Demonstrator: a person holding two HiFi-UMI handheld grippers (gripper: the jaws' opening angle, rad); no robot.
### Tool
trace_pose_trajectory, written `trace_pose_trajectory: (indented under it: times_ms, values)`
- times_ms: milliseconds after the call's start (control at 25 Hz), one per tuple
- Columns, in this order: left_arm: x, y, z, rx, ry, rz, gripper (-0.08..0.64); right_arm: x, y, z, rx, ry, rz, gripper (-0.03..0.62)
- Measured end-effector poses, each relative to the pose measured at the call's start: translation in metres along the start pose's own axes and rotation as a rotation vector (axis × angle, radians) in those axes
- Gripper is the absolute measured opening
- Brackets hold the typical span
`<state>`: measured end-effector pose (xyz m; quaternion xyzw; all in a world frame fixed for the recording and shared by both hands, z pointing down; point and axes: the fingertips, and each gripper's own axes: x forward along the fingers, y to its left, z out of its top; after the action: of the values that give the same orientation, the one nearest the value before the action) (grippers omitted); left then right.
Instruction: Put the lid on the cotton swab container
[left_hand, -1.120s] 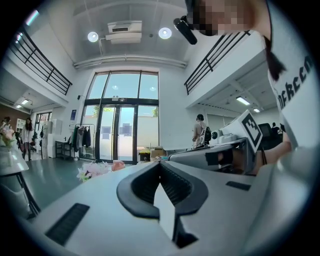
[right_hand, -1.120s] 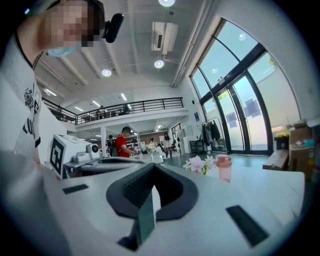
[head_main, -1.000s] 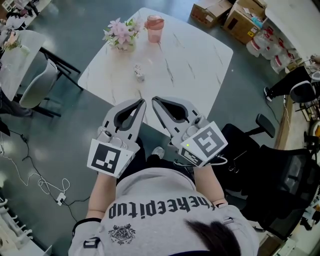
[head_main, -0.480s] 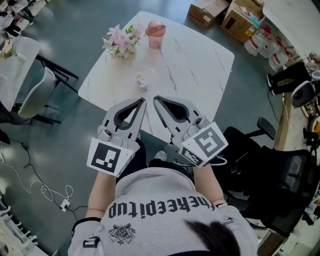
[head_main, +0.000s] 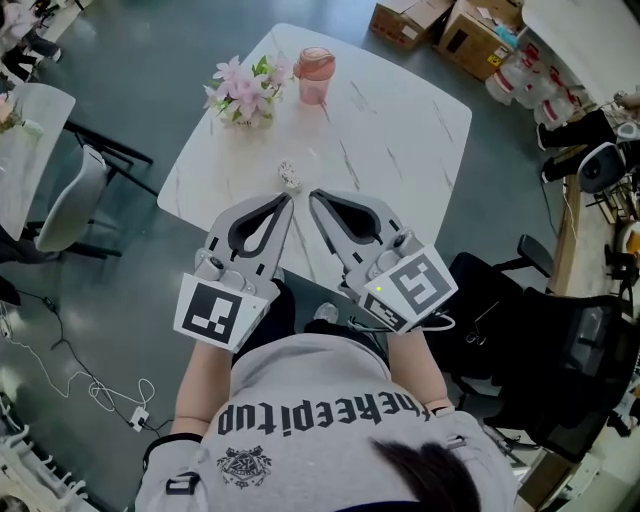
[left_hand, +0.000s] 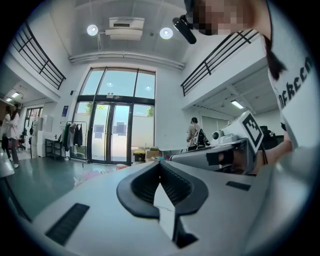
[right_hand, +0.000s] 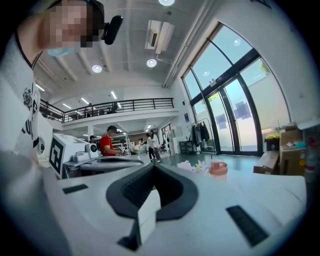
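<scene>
Holding the left gripper (head_main: 286, 204) and right gripper (head_main: 314, 197) with jaws shut and empty, I risk nudging the small white object (head_main: 290, 177) across the tabletop (head_main: 400, 120) unless they open first

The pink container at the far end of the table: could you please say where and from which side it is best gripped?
Probably across its round wall, below the rim, coming level from the near or right side: the pink container stands upright, and the flowers crowd its left. The right gripper, now shut, must open its fingers first.
</scene>
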<state>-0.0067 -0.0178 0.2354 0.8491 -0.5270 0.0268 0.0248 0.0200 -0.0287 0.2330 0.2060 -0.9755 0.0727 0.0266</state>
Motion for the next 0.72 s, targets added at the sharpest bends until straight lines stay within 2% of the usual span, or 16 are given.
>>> trace_pose_trajectory:
  times_ms: [720]
  values:
    - [0.034,0.048,-0.009,-0.003,0.029,-0.129,0.015,0.043,-0.036,-0.004,0.034,0.006,-0.138,0.011]
